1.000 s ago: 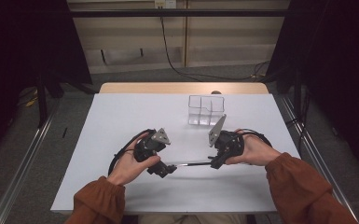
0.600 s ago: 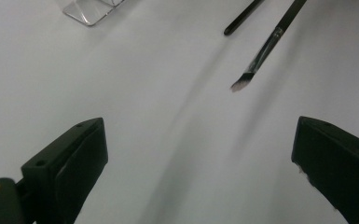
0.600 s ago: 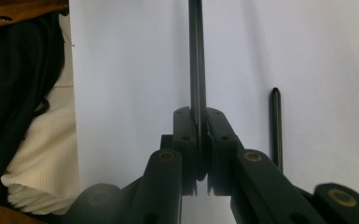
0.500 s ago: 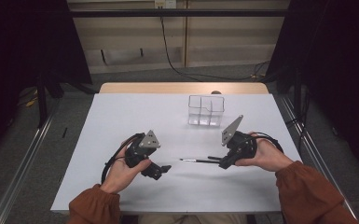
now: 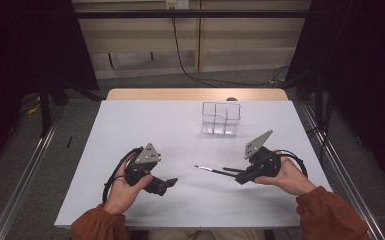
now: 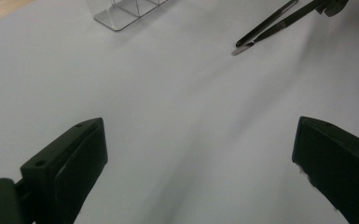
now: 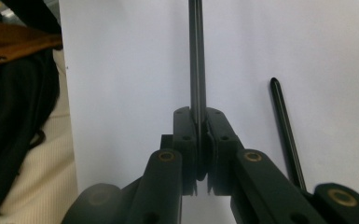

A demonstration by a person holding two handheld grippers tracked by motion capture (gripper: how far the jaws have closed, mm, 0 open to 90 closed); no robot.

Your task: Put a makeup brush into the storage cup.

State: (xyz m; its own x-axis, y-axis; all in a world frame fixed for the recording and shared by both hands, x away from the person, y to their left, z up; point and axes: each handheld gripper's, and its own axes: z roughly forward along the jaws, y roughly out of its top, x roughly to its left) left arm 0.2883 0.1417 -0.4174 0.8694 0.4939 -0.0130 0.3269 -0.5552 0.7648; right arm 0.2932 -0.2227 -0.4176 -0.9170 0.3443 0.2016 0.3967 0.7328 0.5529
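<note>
My right gripper [image 5: 238,176] points left over the white table [image 5: 190,135], shut on a thin black stick [image 5: 212,170] with a pale tip. In the right gripper view the stick [image 7: 196,65] runs straight out from between the closed pads. A second black stick [image 7: 283,126] lies alongside, to the right of the jaws; I cannot tell what it rests on. My left gripper [image 5: 169,183] sits at the front left with nothing between its jaws. In the left gripper view they stand wide apart [image 6: 200,158], and the stick's tip [image 6: 242,44] shows farther off.
A clear box with compartments [image 5: 221,119] stands at the back, right of centre; its corner [image 6: 121,11] appears in the left gripper view. Black cables loop from both grippers. Orange sleeves come in at the front edge. Metal rails flank the table.
The two hands have drawn apart, the left gripper to the left and the right gripper to the right with the stick. The stick's tip now stands clear of the left gripper.
</note>
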